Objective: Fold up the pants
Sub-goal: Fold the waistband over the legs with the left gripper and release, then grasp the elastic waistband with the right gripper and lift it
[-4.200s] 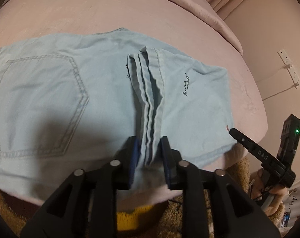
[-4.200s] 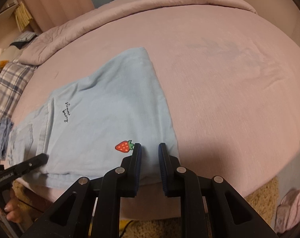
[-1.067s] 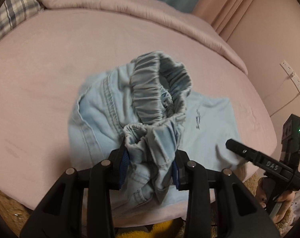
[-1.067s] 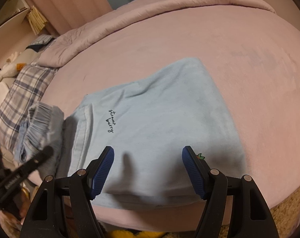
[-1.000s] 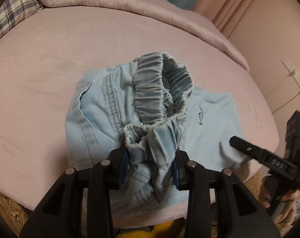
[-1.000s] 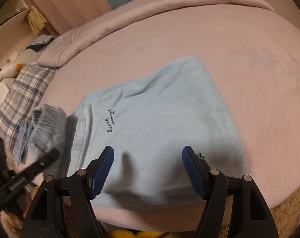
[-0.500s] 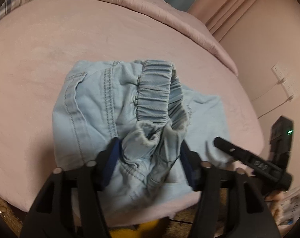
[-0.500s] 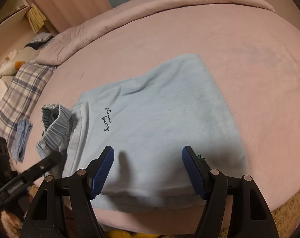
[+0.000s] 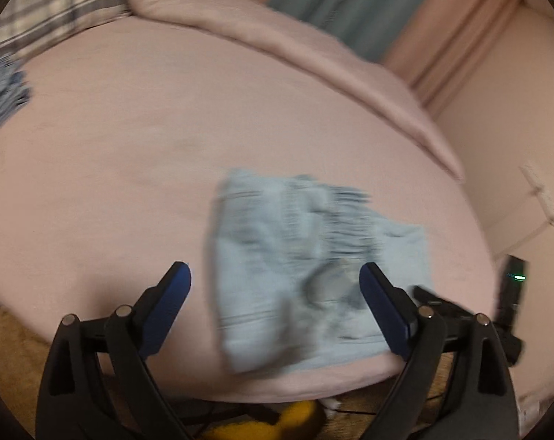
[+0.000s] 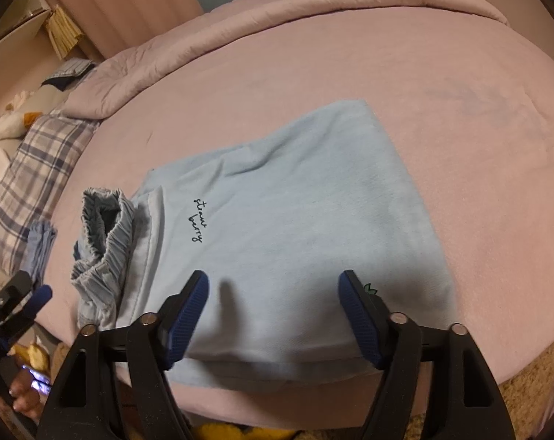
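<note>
No containers in view. Pants (image 10: 277,242) are lying folded on the pink bed (image 10: 441,84), near its front edge; the elastic waistband (image 10: 104,234) is bunching up loose at the left end w/ its opening gaping, next to the flat folded part w/ script lettering (image 10: 198,220). In the left wrist view the pants (image 9: 306,275) are showing blurred, waistband end nearest the camera.

Left tongs (image 9: 275,304) are standing wide apart; jaws have just been opening, and the pants are lying below and between them, pads not pressing on the cloth. Nothing gripped.

Right tongs (image 10: 275,315) are also spread wide, jaws having just been opening a bit more, hovering over the near edge of the folded part, one pad just beside a small green leaf print (image 10: 370,288). Whether pads are touching cloth: can't tell. Not gripping anything.

Around: rolled-back pink duvet (image 10: 240,25) is lying along the far side of the bed, a plaid pillow (image 10: 31,168) at the left, a small blue cloth (image 10: 40,245) beside it. Curtains (image 9: 350,14) are hanging behind. A yellow thing (image 9: 269,425) is lying on the floor under the bed edge. A hand (image 10: 24,392) is showing at lower left of the right wrist view, below the left tongs' tip (image 10: 38,299).
</note>
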A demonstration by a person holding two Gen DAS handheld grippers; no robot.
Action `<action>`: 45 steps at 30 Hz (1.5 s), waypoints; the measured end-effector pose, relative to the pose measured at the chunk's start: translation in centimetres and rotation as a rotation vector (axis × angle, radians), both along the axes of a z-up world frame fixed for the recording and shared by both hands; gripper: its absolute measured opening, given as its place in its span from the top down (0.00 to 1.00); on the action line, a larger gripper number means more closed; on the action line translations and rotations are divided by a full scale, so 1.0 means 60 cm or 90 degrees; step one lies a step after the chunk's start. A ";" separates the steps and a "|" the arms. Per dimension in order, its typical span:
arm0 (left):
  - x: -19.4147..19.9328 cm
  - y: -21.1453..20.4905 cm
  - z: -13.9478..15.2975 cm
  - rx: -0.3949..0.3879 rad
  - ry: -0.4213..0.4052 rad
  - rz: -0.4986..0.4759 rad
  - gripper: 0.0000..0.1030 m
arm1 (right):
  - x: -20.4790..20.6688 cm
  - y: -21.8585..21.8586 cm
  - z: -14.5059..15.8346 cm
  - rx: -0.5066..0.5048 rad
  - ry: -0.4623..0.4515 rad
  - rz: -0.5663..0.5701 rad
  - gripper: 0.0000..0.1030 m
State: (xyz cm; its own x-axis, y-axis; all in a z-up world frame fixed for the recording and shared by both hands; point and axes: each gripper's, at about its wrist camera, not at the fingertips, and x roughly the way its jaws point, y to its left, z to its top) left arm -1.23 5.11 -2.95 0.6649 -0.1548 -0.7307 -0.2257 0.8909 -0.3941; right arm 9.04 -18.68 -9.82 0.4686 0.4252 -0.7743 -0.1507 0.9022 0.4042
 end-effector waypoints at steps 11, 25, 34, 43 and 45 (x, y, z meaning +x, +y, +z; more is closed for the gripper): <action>-0.029 0.055 -0.017 0.015 0.042 0.067 0.09 | 0.004 0.038 0.062 -0.001 -0.056 0.053 0.08; -0.031 0.067 -0.030 0.025 0.075 0.071 0.08 | 0.032 0.192 0.021 0.010 0.009 0.200 0.03; -0.027 0.072 -0.033 0.018 0.078 0.071 0.08 | 0.020 0.191 0.047 0.040 -0.008 0.205 0.03; -0.029 0.082 -0.041 0.011 0.086 0.079 0.07 | 0.014 0.221 0.057 0.035 -0.018 0.245 0.03; -0.030 0.084 -0.041 0.009 0.086 0.081 0.07 | 0.015 0.231 0.051 0.021 -0.020 0.248 0.03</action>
